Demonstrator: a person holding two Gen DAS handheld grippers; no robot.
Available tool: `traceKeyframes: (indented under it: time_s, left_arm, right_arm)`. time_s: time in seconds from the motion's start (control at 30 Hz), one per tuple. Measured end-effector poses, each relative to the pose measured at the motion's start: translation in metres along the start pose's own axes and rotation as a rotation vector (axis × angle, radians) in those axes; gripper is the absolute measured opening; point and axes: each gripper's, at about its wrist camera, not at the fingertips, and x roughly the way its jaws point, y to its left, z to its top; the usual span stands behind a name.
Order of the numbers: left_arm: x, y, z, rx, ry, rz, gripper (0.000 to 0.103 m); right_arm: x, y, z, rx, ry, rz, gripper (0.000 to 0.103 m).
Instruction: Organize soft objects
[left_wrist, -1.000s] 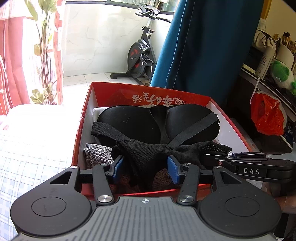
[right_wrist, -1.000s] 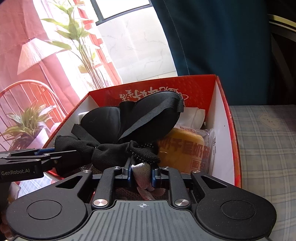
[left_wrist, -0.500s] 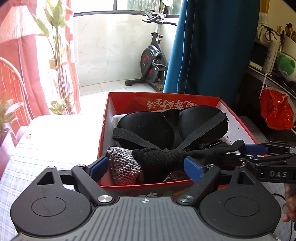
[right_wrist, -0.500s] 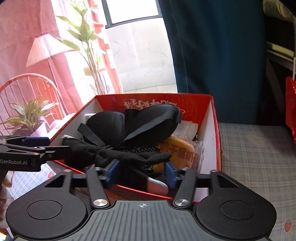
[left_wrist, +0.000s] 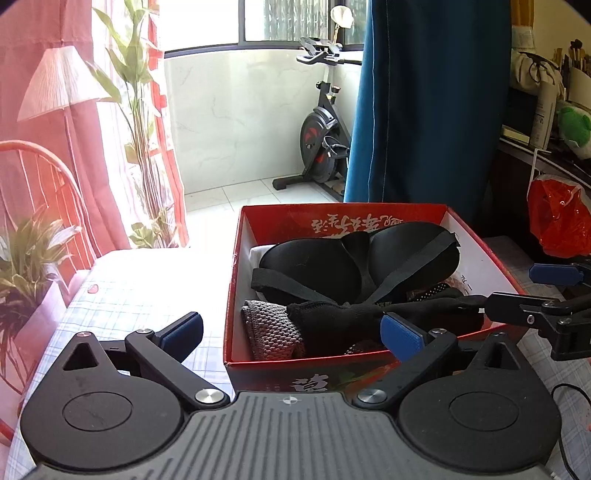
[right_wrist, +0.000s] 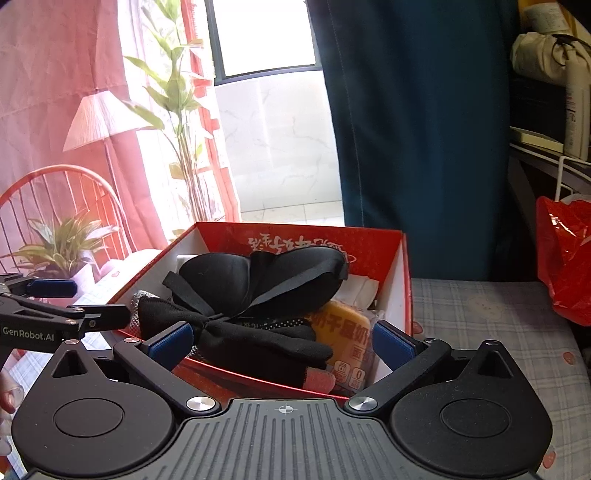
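Observation:
A red cardboard box (left_wrist: 343, 216) (right_wrist: 404, 273) stands on the checked tablecloth. In it lie a black padded eye mask (left_wrist: 354, 258) (right_wrist: 258, 273), a black glove (left_wrist: 373, 317) (right_wrist: 266, 339), a grey knitted cloth (left_wrist: 271, 328) and a yellow bread packet (right_wrist: 347, 332). My left gripper (left_wrist: 293, 332) is open and empty, just in front of the box's near wall. My right gripper (right_wrist: 282, 343) is open and empty at the box's near right corner. Each gripper shows in the other's view: the right one (left_wrist: 546, 291), the left one (right_wrist: 55, 306).
A red plastic bag (left_wrist: 557, 218) (right_wrist: 565, 258) hangs at the right by a dark shelf. A blue curtain (left_wrist: 424, 103) hangs behind the box. An exercise bike (left_wrist: 325, 140), potted plants (left_wrist: 26, 258) and a red chair (right_wrist: 62, 206) stand beyond the table.
Both grippers opened, let go of the black glove and other cloth in the box, and drew back and up from the box.

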Motion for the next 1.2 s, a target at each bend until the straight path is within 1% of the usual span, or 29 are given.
traceKeyframes:
  time_s: [0.1,0.2,0.27,0.37,0.43,0.53,0.63,0.77,0.9,0.97,1.07,1.2]
  left_arm:
    - [-0.012,-0.001,0.002,-0.003,-0.023,0.003,0.103]
    - [-0.028,-0.001,0.004,-0.007,-0.063,0.036,0.103]
    - [-0.039,-0.004,0.008,0.004,-0.083,0.081,0.103]
    - [-0.059,-0.01,0.011,0.025,-0.135,0.171,0.103]
    - [-0.073,-0.012,0.014,0.025,-0.155,0.196,0.103]
    - [-0.098,-0.008,0.017,-0.01,-0.176,0.179,0.103]
    - [-0.125,-0.004,0.018,-0.037,-0.206,0.144,0.103]
    - [-0.154,-0.005,0.018,-0.041,-0.205,0.157,0.103]
    - [-0.182,-0.007,0.011,-0.055,-0.229,0.141,0.103]
    - [-0.194,-0.008,0.006,-0.066,-0.244,0.16,0.103]
    - [-0.207,-0.009,-0.003,-0.076,-0.261,0.181,0.103]
    - [-0.217,-0.01,-0.011,-0.08,-0.267,0.218,0.103]
  right_arm:
    - [-0.009,-0.001,0.002,0.004,-0.013,-0.01,0.103]
    - [-0.021,0.0,0.004,0.006,-0.035,-0.019,0.103]
    - [-0.031,0.0,0.005,0.012,-0.046,-0.017,0.103]
    - [-0.048,0.001,0.006,0.023,-0.061,-0.017,0.103]
    - [-0.06,0.003,0.007,0.033,-0.067,-0.033,0.103]
    - [-0.083,0.011,0.01,0.024,-0.1,-0.073,0.103]
    - [-0.112,0.023,0.01,-0.016,-0.146,-0.092,0.103]
    - [-0.145,0.034,0.011,-0.03,-0.195,-0.097,0.103]
    - [-0.171,0.041,0.006,-0.015,-0.226,-0.079,0.103]
    - [-0.181,0.044,0.003,-0.015,-0.246,-0.081,0.103]
    - [-0.193,0.049,-0.004,-0.002,-0.286,-0.11,0.103]
    - [-0.199,0.051,-0.009,0.014,-0.282,-0.08,0.103]
